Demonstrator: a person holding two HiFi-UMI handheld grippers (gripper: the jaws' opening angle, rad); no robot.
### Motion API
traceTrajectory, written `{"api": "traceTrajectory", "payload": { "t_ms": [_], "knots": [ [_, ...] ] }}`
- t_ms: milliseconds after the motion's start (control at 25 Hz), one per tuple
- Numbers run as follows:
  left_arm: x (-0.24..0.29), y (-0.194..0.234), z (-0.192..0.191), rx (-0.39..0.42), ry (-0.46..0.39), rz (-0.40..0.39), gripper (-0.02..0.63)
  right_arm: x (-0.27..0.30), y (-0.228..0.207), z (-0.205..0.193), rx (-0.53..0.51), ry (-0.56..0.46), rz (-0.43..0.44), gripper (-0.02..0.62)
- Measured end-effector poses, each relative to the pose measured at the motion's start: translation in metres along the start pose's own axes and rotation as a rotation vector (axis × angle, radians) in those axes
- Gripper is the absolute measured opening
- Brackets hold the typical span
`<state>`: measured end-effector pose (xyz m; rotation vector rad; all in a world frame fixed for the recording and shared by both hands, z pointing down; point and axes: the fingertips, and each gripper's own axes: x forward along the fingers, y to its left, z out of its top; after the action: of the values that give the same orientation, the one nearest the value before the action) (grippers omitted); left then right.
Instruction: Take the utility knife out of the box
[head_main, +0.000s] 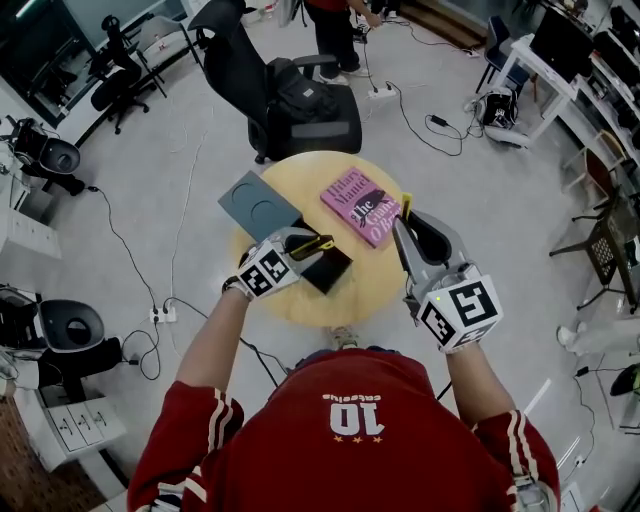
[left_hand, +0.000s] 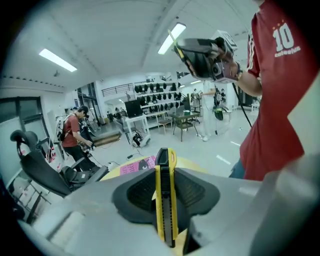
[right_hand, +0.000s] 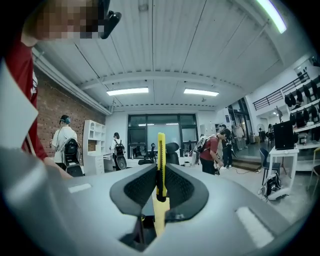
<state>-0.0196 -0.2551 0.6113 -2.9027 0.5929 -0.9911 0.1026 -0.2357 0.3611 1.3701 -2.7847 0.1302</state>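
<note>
Grips the utility knife (left_hand: 165, 210) in the left tool (left_hand: 165, 172), a slim yellow cutter (right_hand: 161, 150) in the right tool (right_hand: 160, 172). Shows black box (head_main: 330, 268) and pink book (head_main: 361, 207) on the bench (head_main: 300, 300) from the head view only.

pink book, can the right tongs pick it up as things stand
Reach looks fine, grabbing probably not: the pink book lies uncovered on the round table, just left of the right tongs in the head view, but those are shut on a yellow knife.

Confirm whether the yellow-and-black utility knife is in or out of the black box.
Out: left gripper shut on the utility knife, clear of the black box.
</note>
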Motion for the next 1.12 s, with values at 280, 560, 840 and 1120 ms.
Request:
{"api": "traceTrajectory", "payload": {
  "t_ms": [280, 560, 840, 1120],
  "knots": [
    [-0.071, -0.003, 0.055, -0.100, -0.213, 0.167, 0.127, 0.004, 0.021, 0.012, 0.011, -0.014, 0.022, 0.049],
    [-0.154, -0.010, 0.104, -0.157, -0.377, 0.341, 0.127, 0.009, 0.050, 0.021, 0.010, -0.031, 0.069, 0.049],
    [-0.221, -0.011, 0.141, -0.200, -0.517, 0.503, 0.129, 0.004, 0.068, 0.034, 0.004, -0.060, 0.098, 0.049],
    [-0.272, -0.021, 0.165, -0.204, -0.588, 0.611, 0.129, -0.007, 0.081, 0.047, 0.002, -0.087, 0.103, 0.048]
  ]
}}
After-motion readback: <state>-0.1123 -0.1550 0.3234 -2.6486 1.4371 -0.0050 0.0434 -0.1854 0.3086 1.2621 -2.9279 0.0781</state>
